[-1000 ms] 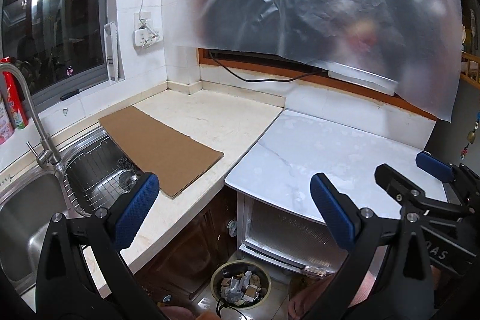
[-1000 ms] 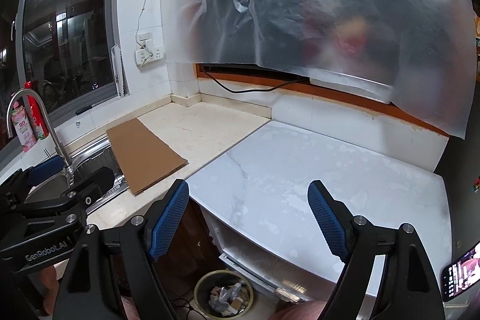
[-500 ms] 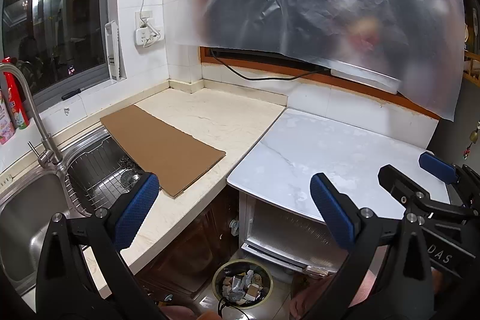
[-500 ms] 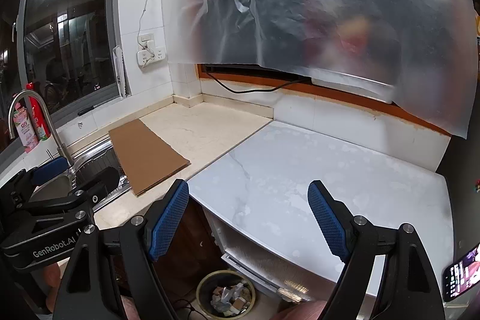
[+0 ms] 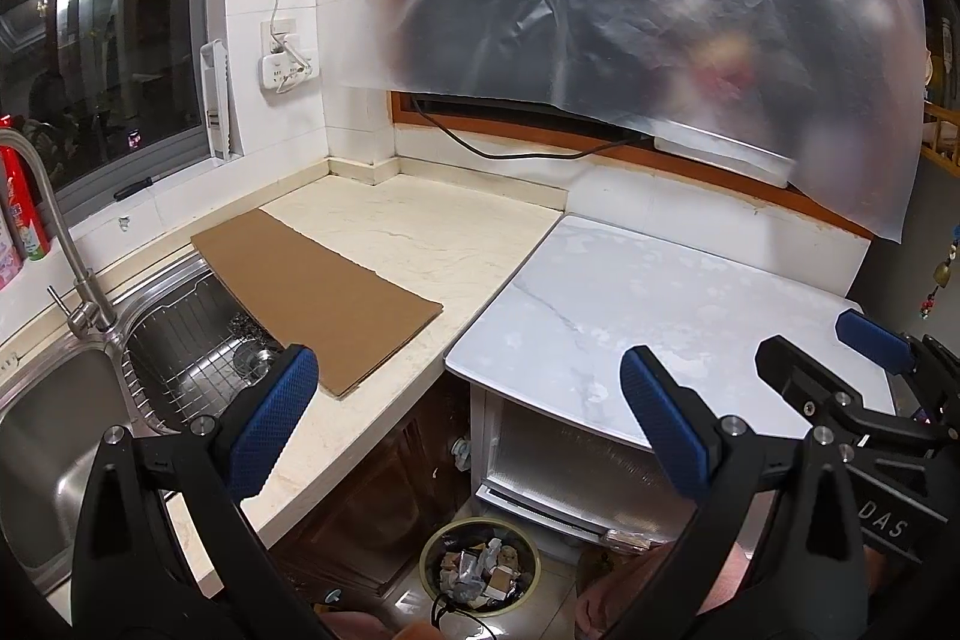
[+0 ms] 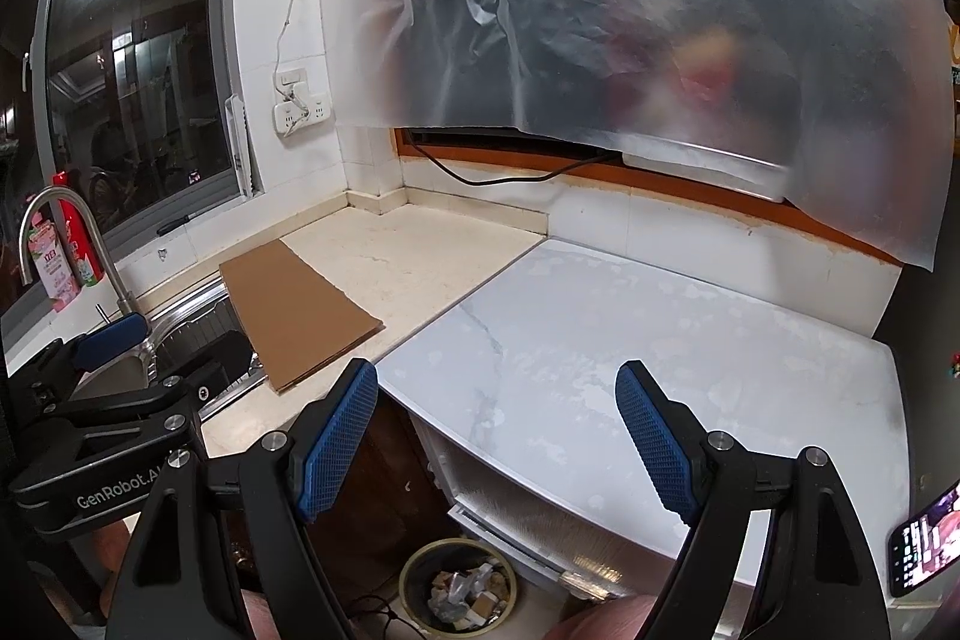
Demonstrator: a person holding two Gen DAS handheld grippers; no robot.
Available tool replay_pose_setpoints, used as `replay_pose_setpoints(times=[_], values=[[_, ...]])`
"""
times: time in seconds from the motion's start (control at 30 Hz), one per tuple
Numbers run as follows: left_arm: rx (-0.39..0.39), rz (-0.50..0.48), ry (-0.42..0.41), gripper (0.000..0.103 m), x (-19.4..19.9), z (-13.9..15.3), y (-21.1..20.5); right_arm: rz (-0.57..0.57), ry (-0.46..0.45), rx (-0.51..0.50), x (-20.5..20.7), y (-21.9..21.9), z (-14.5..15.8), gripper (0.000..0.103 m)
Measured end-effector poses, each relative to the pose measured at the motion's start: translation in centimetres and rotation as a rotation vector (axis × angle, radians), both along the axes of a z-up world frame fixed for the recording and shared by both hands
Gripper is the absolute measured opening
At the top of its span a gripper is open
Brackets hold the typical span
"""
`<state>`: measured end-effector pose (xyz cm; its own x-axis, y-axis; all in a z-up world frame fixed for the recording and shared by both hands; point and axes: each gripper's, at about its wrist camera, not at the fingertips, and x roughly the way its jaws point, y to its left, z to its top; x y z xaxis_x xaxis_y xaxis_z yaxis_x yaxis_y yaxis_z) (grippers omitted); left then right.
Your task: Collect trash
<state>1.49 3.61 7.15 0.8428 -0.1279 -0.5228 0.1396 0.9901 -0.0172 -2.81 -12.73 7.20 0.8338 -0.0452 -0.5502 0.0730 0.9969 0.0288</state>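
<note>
**Counters bare, bin filled**

Both the left gripper (image 5: pixel 465 424) and the right gripper (image 6: pixel 497 439) hold nothing, fingers spread wide. Trash sits in the bin (image 5: pixel 480 571) at bottom centre. I judge collecting almost finished; next, perhaps the cardboard (image 5: pixel 318 295), centre left.

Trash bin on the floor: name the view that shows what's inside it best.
The left wrist view: the trash bin shows its whole rim, with crumpled wrappers and paper scraps inside. In the right wrist view the bin looks smaller and sits nearer the frame's bottom edge, contents less distinct.
</note>
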Motion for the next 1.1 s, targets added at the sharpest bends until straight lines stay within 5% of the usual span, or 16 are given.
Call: replay_pose_setpoints(times=[1.1], values=[[0.026,0.007,-0.031,0.099,-1.5,1.3,1.2,-0.023,-0.021,0.013,-0.8,2.0,0.8,0.084]])
